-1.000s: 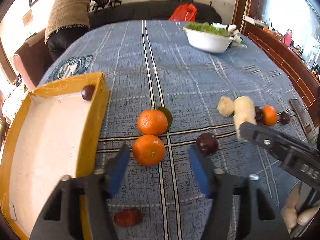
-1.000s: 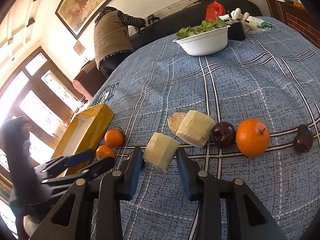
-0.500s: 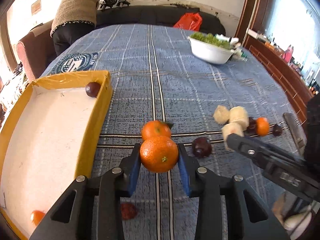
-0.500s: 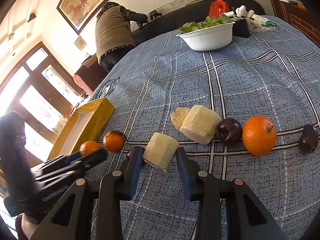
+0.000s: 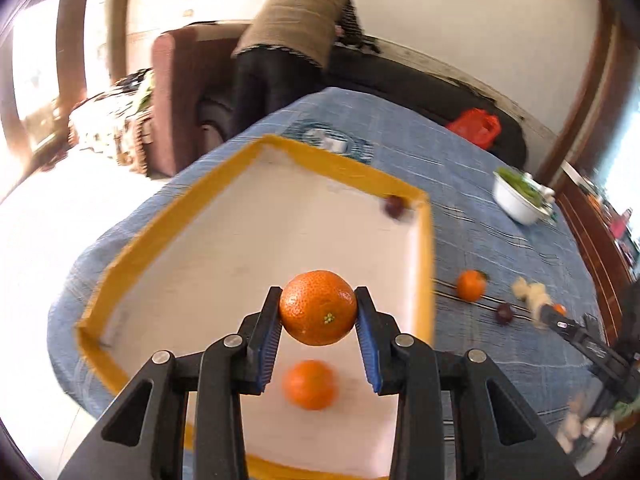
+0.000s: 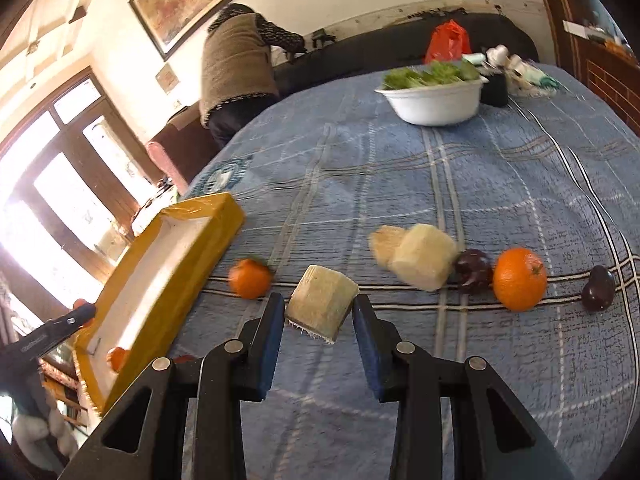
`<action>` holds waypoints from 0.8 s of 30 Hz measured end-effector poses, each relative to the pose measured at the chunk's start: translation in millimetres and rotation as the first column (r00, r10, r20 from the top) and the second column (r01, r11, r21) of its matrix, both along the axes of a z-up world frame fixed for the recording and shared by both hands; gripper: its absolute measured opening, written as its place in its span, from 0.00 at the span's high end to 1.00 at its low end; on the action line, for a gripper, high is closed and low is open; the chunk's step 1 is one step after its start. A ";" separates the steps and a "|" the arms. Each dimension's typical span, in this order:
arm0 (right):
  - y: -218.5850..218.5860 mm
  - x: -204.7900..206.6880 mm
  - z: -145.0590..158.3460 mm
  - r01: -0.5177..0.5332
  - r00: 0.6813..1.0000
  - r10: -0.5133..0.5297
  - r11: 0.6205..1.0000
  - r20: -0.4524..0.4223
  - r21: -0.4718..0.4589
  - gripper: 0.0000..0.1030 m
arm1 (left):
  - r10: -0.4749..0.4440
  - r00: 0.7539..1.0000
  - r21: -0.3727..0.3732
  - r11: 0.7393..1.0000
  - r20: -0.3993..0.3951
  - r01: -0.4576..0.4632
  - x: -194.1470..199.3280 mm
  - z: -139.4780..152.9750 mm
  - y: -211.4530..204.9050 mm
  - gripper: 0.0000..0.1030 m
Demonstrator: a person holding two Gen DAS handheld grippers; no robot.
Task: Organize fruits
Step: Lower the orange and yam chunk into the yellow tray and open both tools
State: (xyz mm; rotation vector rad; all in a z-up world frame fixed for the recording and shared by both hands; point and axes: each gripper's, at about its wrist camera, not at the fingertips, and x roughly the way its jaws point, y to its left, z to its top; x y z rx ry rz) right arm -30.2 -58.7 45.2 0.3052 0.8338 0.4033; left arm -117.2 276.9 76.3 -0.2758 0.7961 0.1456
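My left gripper [image 5: 318,312] is shut on an orange [image 5: 318,307] and holds it above the yellow-rimmed white tray [image 5: 256,152]. In the tray lie another orange [image 5: 310,385] and a dark plum [image 5: 394,206]. My right gripper [image 6: 319,314] is shut on a pale cut fruit chunk [image 6: 322,302], held above the blue tablecloth. On the cloth lie an orange with a leaf [image 6: 250,279], two more pale chunks [image 6: 422,256], a dark plum [image 6: 474,271], a bigger orange [image 6: 519,279] and another dark fruit [image 6: 598,288].
A white bowl of greens [image 6: 434,98] stands at the far side with small items beside it. A person [image 6: 236,68] bends over a dark sofa behind the table. The tray [image 6: 160,276] sits at the table's left edge. A red bag [image 6: 447,42] lies on the sofa.
My left gripper closed on the near orange, lifted it and swung left over the tray. My right gripper kept its hold on the pale chunk and barely moved.
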 end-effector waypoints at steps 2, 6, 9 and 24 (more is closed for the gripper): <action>18.1 -5.8 12.0 -0.047 0.999 0.047 0.999 0.011 -0.004 0.62 | 0.032 0.999 -0.005 0.999 -0.013 -0.032 -1.8 -5.3 15.2 0.67; 76.7 -14.9 31.1 -0.175 0.984 0.177 0.983 0.025 -0.052 0.62 | 0.071 0.997 0.003 0.998 -0.041 -0.070 -0.9 -18.6 36.3 0.67; 127.4 -19.1 33.8 -0.264 0.964 0.267 0.959 0.014 -0.098 0.62 | 0.089 0.995 -0.001 0.996 -0.046 -0.089 -5.3 -25.5 48.8 0.66; 256.1 -6.1 -3.0 -0.424 0.906 0.414 0.877 -0.091 -0.228 0.61 | 0.119 0.991 -0.147 0.983 0.058 -0.109 -47.3 -6.5 91.0 0.38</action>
